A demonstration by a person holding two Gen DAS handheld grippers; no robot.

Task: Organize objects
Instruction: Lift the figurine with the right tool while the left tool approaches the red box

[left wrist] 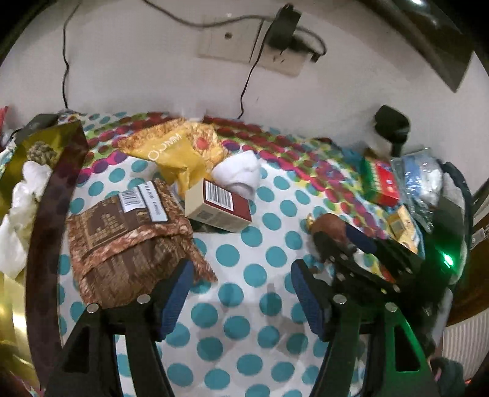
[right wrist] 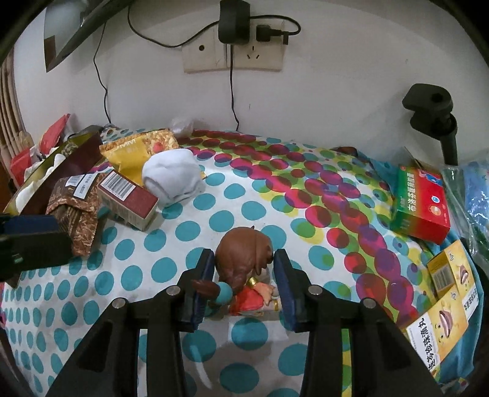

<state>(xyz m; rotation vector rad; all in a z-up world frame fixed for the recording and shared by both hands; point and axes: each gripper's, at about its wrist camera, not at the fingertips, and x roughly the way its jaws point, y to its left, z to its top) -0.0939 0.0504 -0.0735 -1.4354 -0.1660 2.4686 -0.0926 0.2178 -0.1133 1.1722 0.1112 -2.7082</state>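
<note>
Backdrop: a white wall stood behind a worktop under a polka-dot cloth, with a wall socket plate carrying a black adapter and trailing cables.

Left wrist view, jaws: the left gripper had its blue-padded jaws spread wide over bare teal-dotted cloth, nothing between them.
Left wrist view, pile: a brown snack bag lay just beyond the left jaw, a maroon carton with a barcode leaned beside it, a yellow snack bag sat further back, and a white rolled sock touched the carton's far end.
Left wrist view, right side: the right gripper showed as a dark blurred frame with a brown rounded shape at its tip; a red-and-green box lay beyond it.

Right wrist view, jaws: the right gripper had its jaws drawn in narrow on a doll figurine, both pads pressed against the brown-haired head and red-dressed body.
Right wrist view, figurine's place: it lay on the cloth near the front middle, well apart from the left-hand pile.
Right wrist view, right edge: a yellow medicine box lay at the worktop's corner, near the red-and-green box.
Right wrist view, left edge: part of the left gripper showed, dark and cropped.
</note>
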